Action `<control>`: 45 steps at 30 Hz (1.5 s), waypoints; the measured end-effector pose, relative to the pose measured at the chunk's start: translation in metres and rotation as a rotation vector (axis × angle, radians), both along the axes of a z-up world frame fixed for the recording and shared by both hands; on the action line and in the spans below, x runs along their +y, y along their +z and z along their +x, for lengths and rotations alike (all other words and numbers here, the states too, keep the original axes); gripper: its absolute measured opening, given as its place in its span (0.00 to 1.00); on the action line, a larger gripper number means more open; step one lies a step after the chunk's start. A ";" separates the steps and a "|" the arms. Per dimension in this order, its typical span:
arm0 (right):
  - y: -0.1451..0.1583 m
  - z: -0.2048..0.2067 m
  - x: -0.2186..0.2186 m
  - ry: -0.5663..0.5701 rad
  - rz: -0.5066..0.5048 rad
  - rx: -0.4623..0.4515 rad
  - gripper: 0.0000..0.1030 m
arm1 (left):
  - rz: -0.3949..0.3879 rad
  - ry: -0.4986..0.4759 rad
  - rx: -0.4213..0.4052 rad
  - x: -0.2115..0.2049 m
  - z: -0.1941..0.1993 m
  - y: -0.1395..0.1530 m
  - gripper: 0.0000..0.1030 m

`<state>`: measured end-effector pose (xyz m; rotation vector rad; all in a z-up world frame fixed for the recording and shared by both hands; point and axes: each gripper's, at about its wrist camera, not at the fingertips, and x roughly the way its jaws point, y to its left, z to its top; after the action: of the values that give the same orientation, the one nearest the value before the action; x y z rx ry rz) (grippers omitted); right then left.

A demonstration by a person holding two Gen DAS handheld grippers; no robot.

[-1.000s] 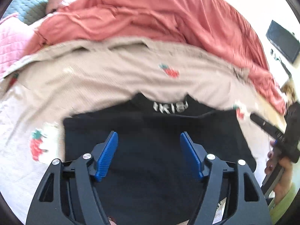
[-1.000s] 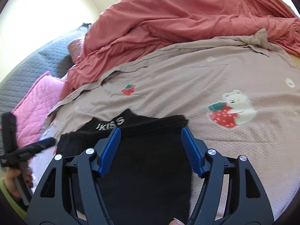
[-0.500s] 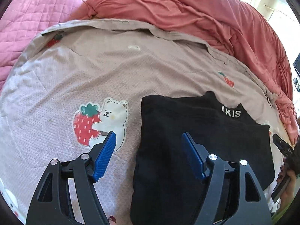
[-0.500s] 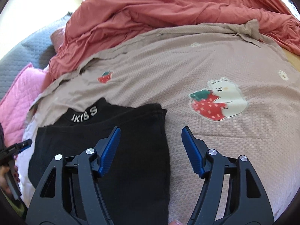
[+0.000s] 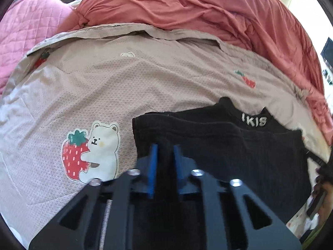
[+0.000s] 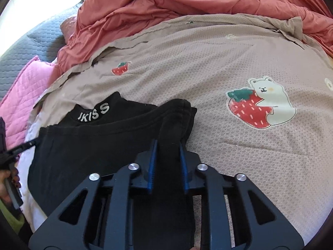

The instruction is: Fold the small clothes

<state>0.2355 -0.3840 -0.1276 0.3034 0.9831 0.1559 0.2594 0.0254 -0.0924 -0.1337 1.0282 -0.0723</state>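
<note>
The black garment (image 5: 239, 150) lies on the beige sheet (image 5: 104, 87), low in both frames. The left gripper (image 5: 164, 152) and right gripper (image 6: 167, 148) each pinch one side edge, probably to lift and fold it evenly.

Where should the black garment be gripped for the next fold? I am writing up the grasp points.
Grip the black garment at its two side edges, each gripper coming from the near side, as both do now: the left gripper pinches the left edge, the right gripper the bunched right edge. It lies flat on the beige blanket, so only edges offer a fold of cloth to pinch.
</note>
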 end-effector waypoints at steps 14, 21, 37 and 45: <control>0.005 -0.002 -0.002 -0.015 -0.017 -0.015 0.12 | -0.039 0.055 0.038 0.022 0.003 -0.009 0.51; 0.003 -0.001 -0.002 -0.014 -0.009 -0.009 0.14 | -0.061 0.052 0.044 0.015 0.004 -0.015 0.13; 0.034 0.001 -0.010 -0.057 -0.021 -0.164 0.05 | -0.052 0.060 -0.142 0.011 0.015 0.045 0.08; 0.003 0.012 -0.004 -0.058 -0.124 -0.072 0.05 | 0.034 0.073 -0.031 0.006 0.031 -0.008 0.10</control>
<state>0.2471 -0.3882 -0.1247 0.2110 0.9072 0.0529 0.2906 0.0313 -0.1004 -0.1385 0.9927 0.0092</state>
